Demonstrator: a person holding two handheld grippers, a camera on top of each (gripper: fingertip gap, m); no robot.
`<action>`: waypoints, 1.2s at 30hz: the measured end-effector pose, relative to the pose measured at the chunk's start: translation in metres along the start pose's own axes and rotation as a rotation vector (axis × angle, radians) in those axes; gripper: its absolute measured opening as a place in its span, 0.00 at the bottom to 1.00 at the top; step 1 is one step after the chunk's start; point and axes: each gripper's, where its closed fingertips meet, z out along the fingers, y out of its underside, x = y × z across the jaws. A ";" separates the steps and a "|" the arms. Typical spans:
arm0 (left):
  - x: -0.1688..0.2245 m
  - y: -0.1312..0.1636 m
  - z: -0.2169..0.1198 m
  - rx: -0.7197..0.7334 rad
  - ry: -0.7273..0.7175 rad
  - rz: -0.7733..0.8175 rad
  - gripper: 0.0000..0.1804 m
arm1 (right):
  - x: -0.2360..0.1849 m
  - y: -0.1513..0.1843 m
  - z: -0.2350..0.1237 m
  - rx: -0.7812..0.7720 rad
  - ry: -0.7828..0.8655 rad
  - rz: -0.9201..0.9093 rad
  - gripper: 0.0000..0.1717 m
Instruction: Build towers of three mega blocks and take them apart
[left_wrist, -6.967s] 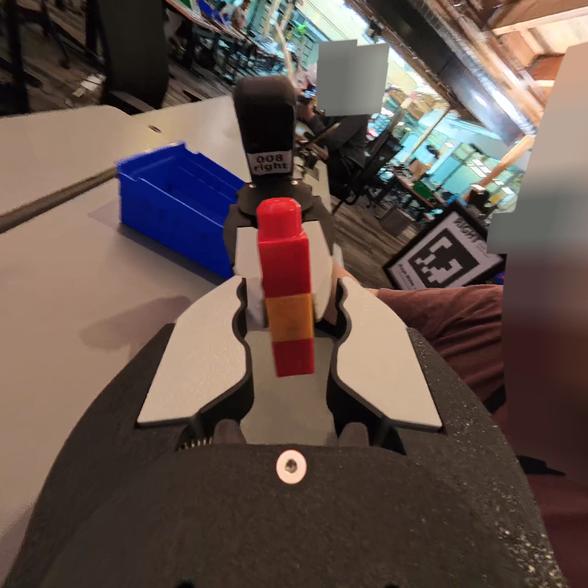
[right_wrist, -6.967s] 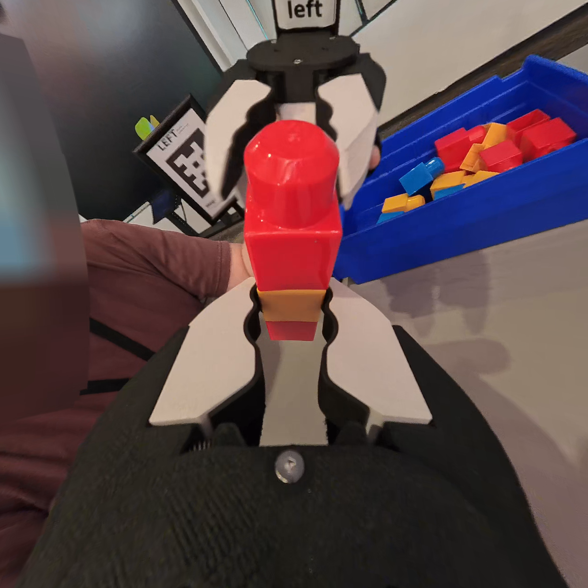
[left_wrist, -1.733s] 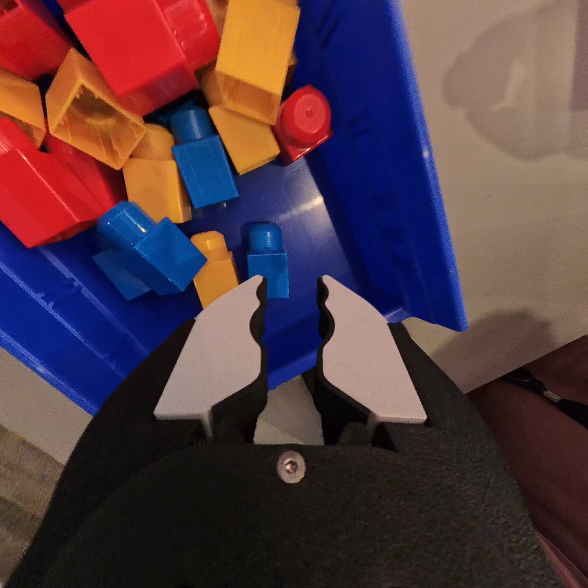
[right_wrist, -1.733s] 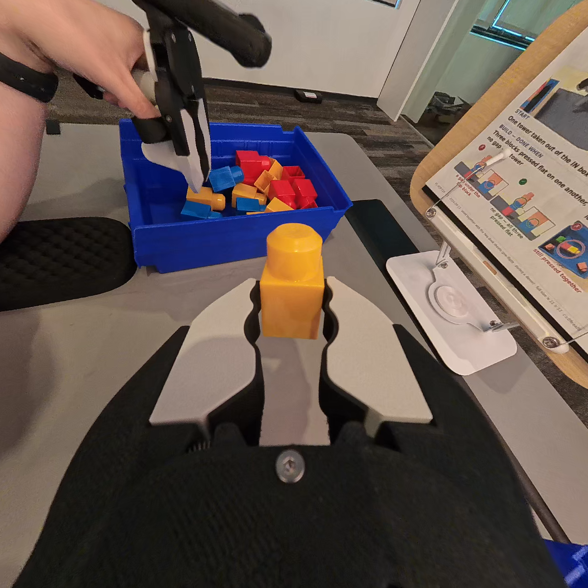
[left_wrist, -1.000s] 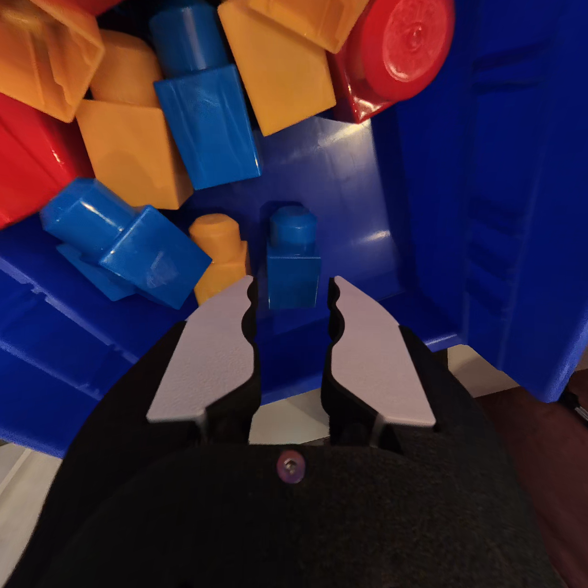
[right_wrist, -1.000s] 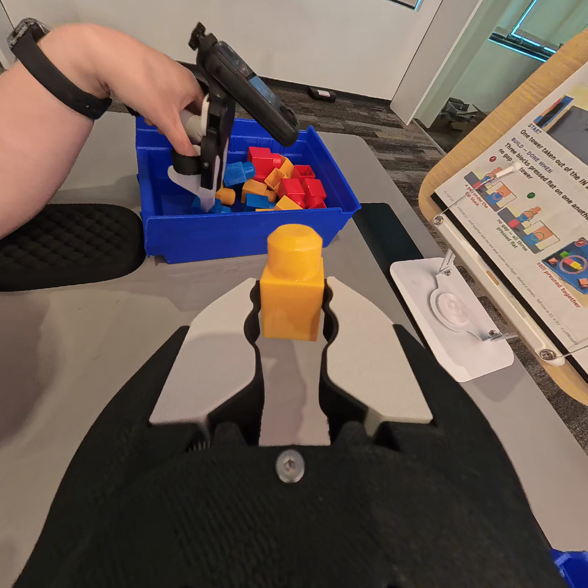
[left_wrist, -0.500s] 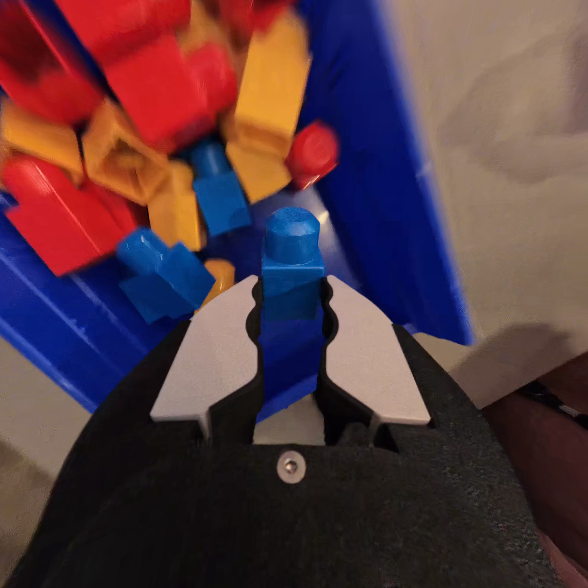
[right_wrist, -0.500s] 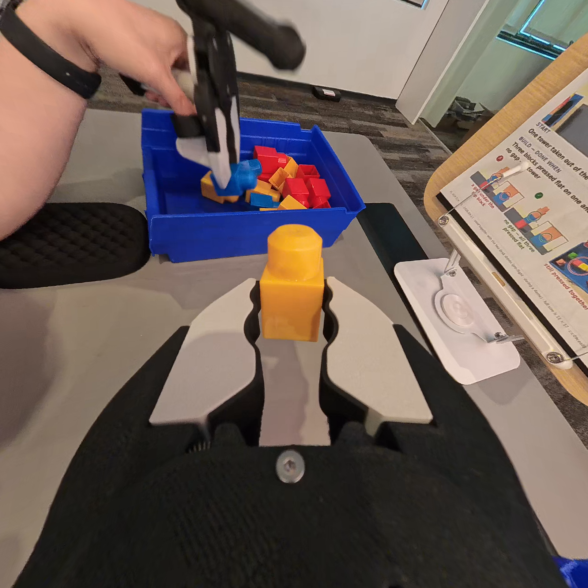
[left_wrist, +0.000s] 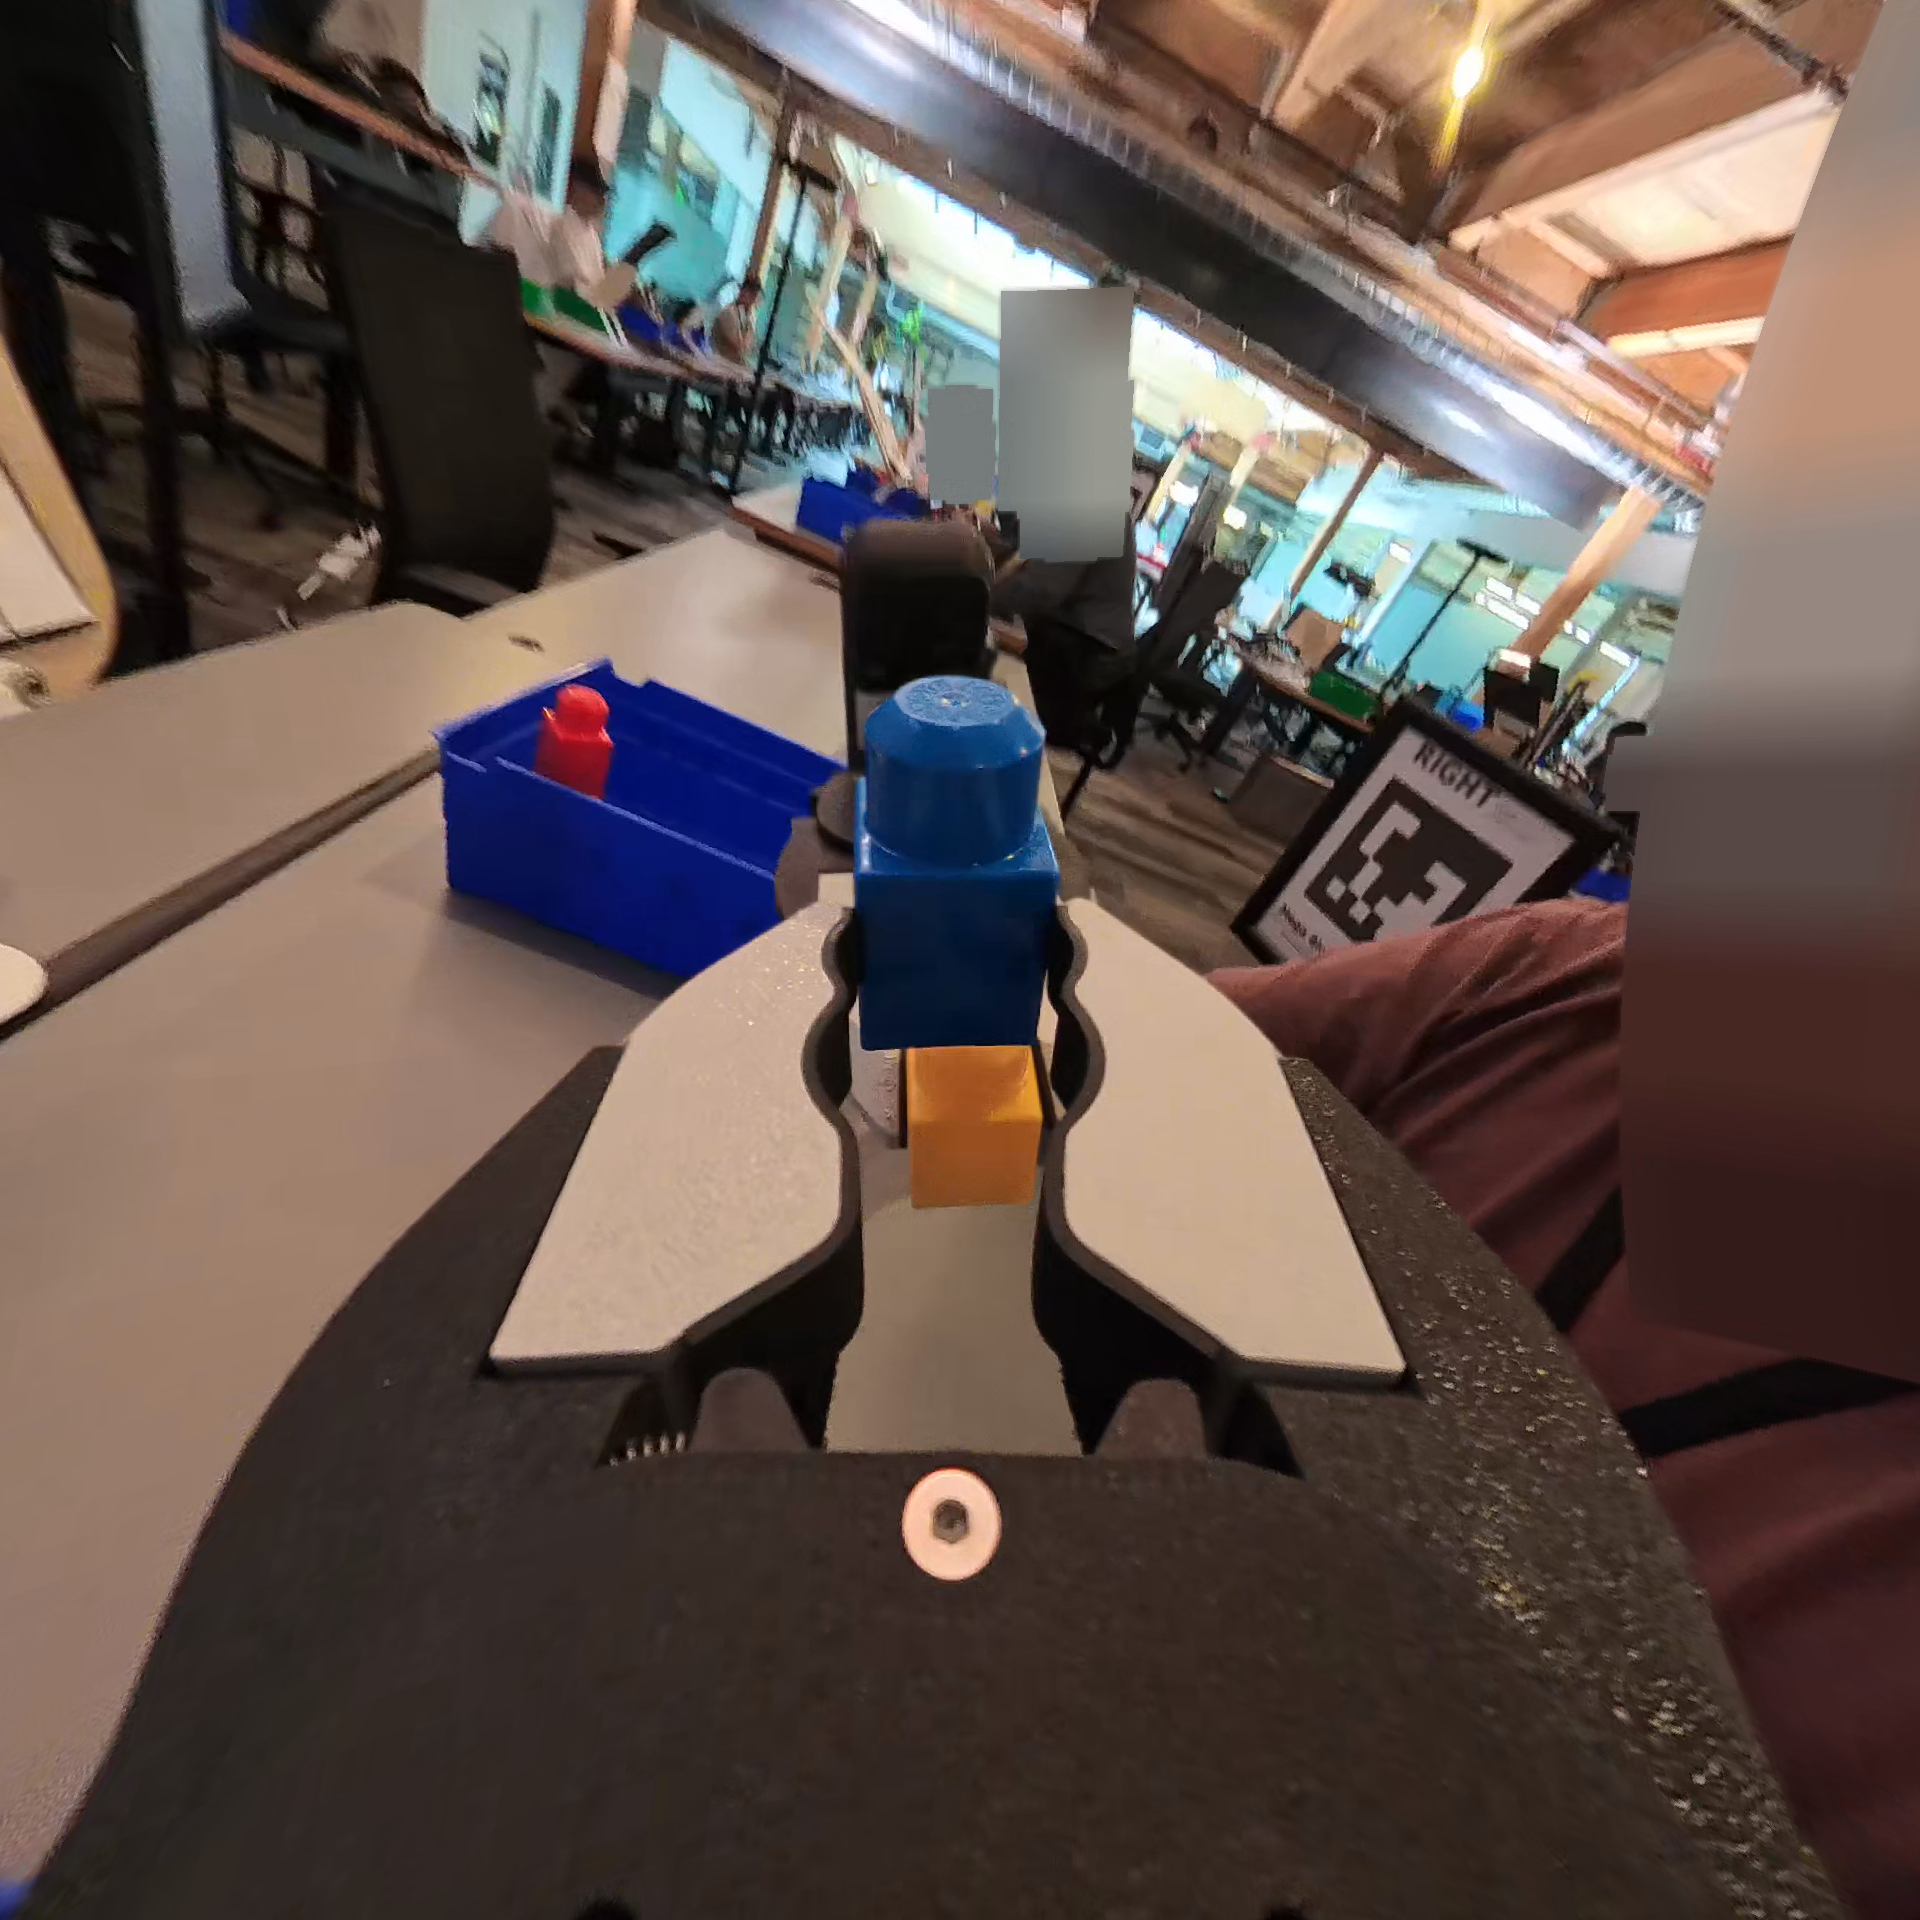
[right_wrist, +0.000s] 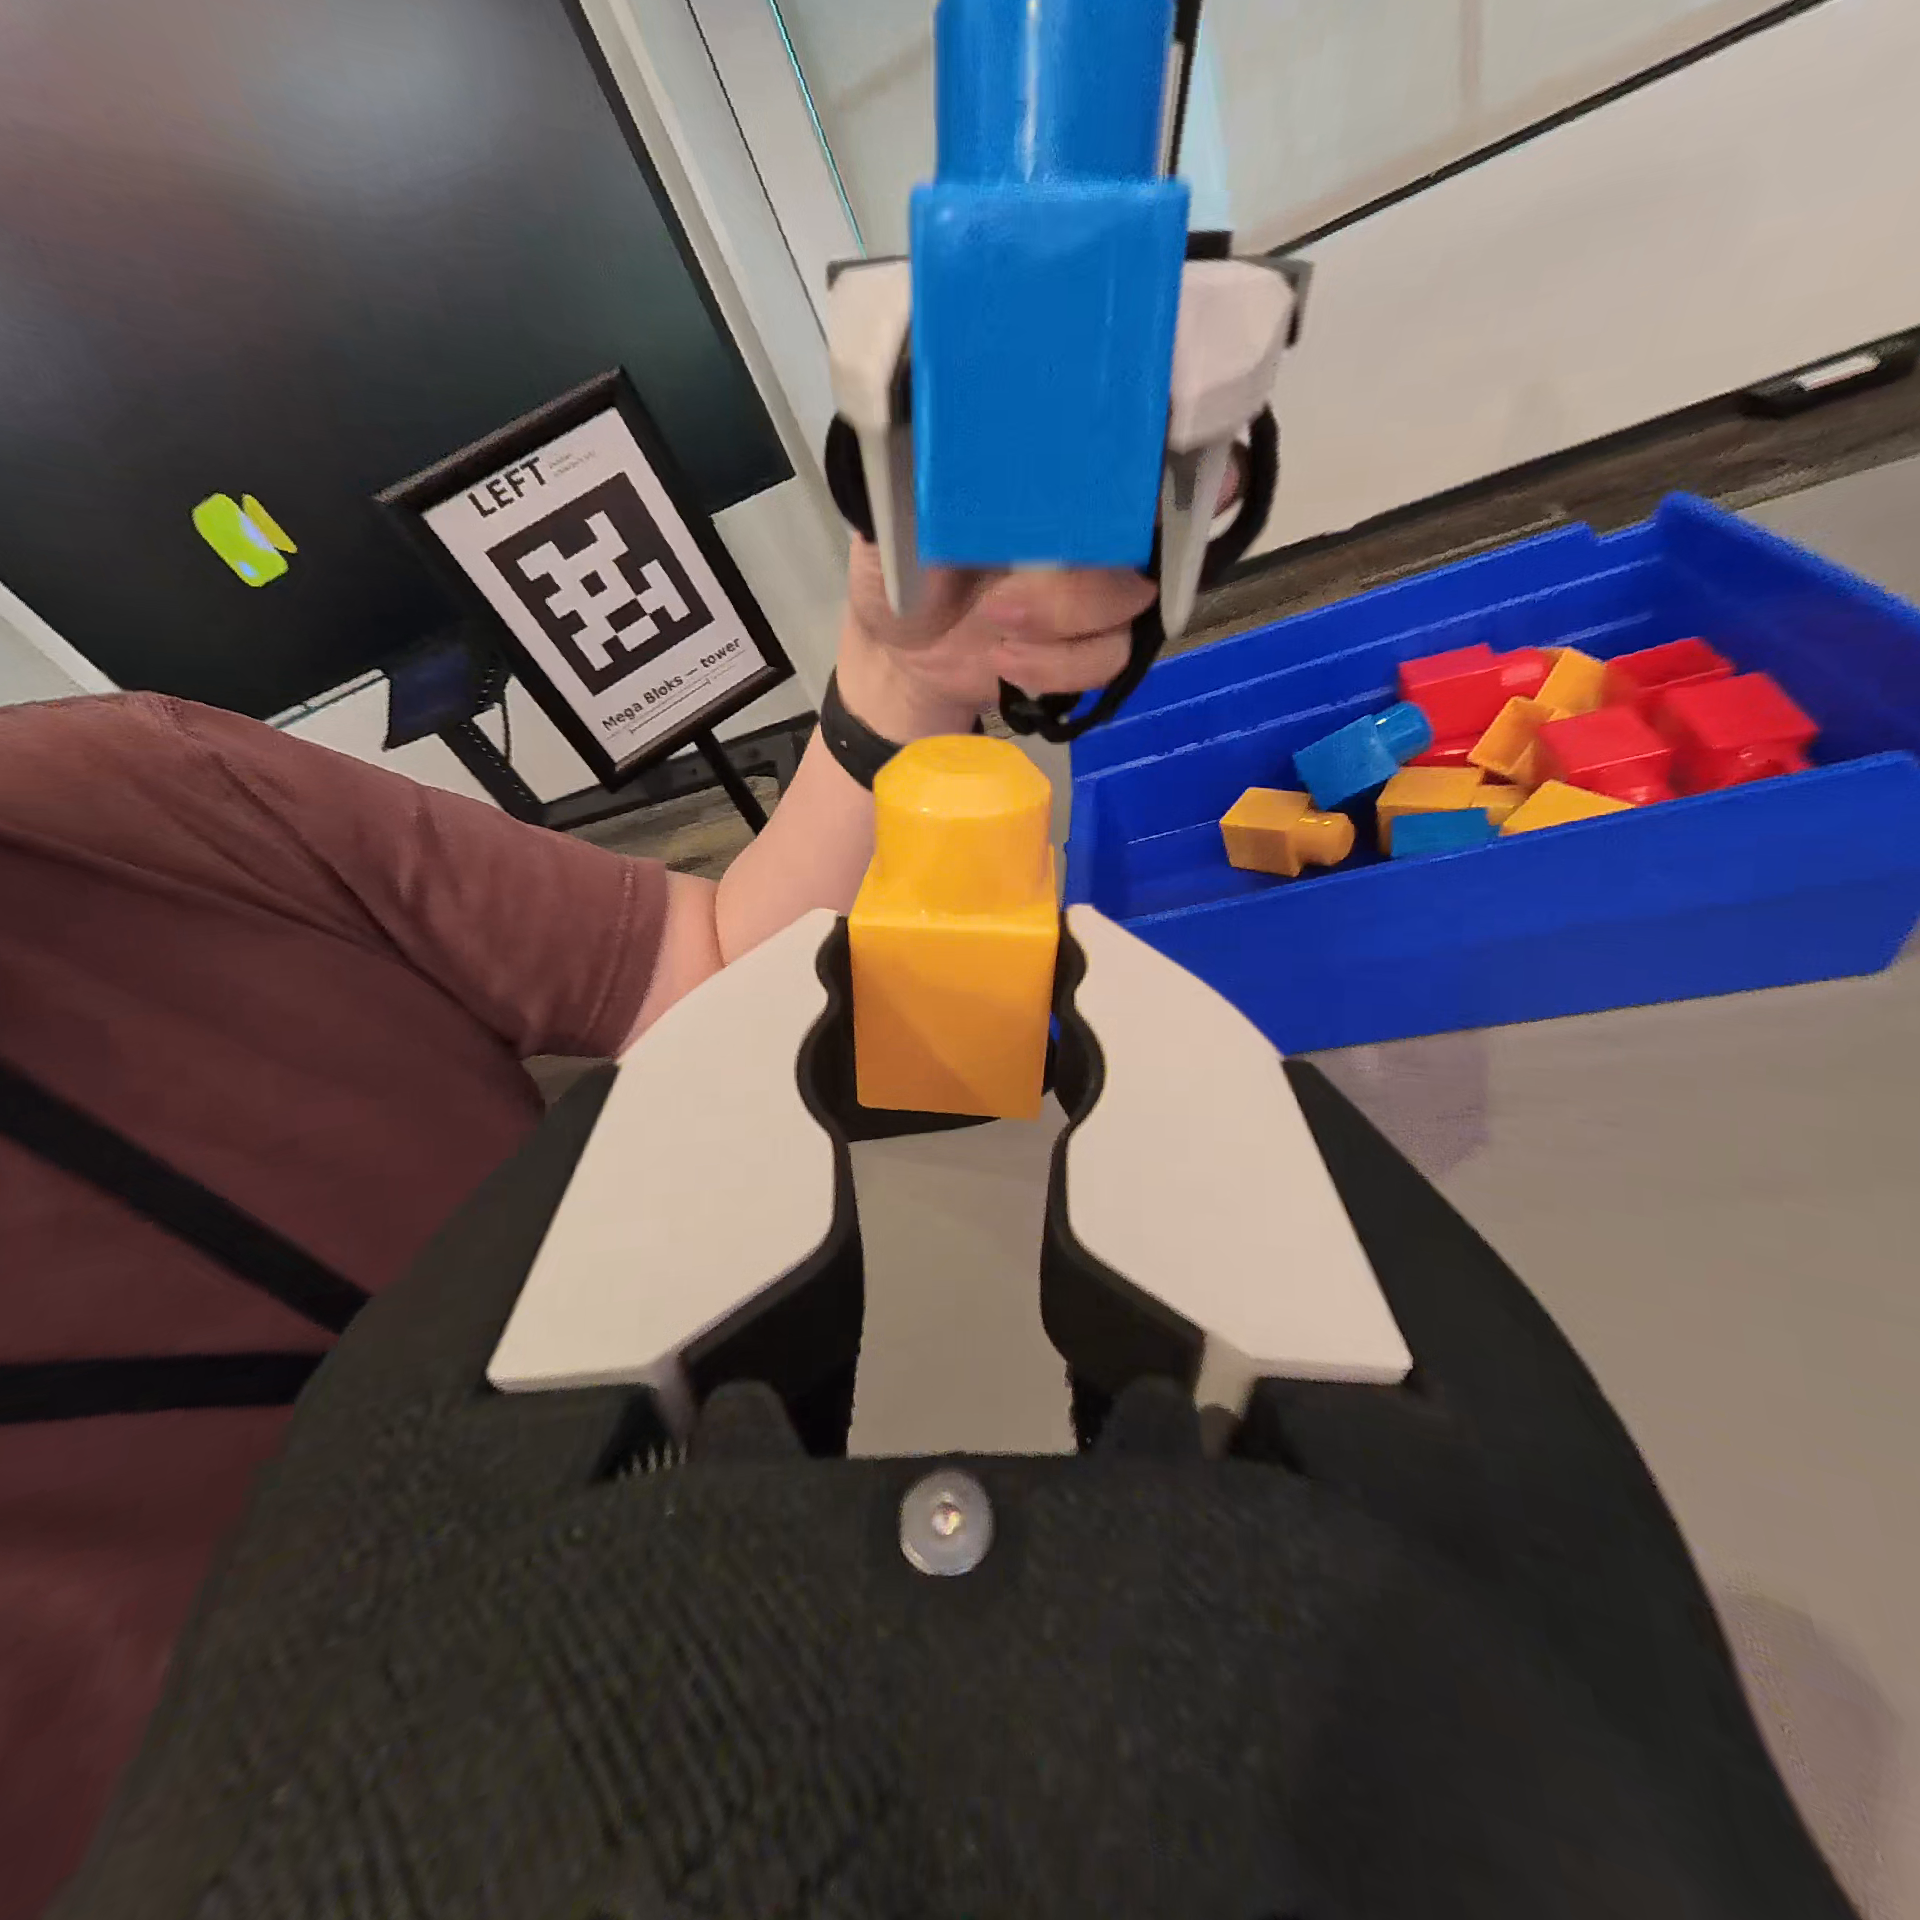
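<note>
My left gripper is shut on a blue block, stud up, held in the air. My right gripper is shut on an orange block, stud up. In the right wrist view the left gripper holds the blue block above and beyond the orange one, with a gap between them. In the left wrist view the orange block shows just below the blue block, with the right gripper behind it.
A blue bin with several red, orange and blue blocks stands at the right on the grey table. Another blue bin holds a red-topped tower. Framed marker signs stand behind. A person's maroon sleeve is at the left. My hands' fingertips stand some 7 cm from each other.
My left gripper closed on the blue block in the bin, lifted it out and brought it over the orange block. My right gripper kept the orange block and turned toward the left gripper.
</note>
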 end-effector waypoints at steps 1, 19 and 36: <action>-0.001 0.007 0.009 -0.036 0.003 0.002 0.19 | 0.001 0.001 0.000 0.000 -0.001 0.009 0.21; -0.004 0.036 0.031 -0.169 0.041 -0.066 0.19 | 0.006 -0.006 -0.013 0.056 -0.060 0.097 0.21; -0.017 0.042 0.031 -0.198 -0.029 -0.114 0.19 | 0.020 -0.006 -0.019 0.065 -0.004 0.097 0.21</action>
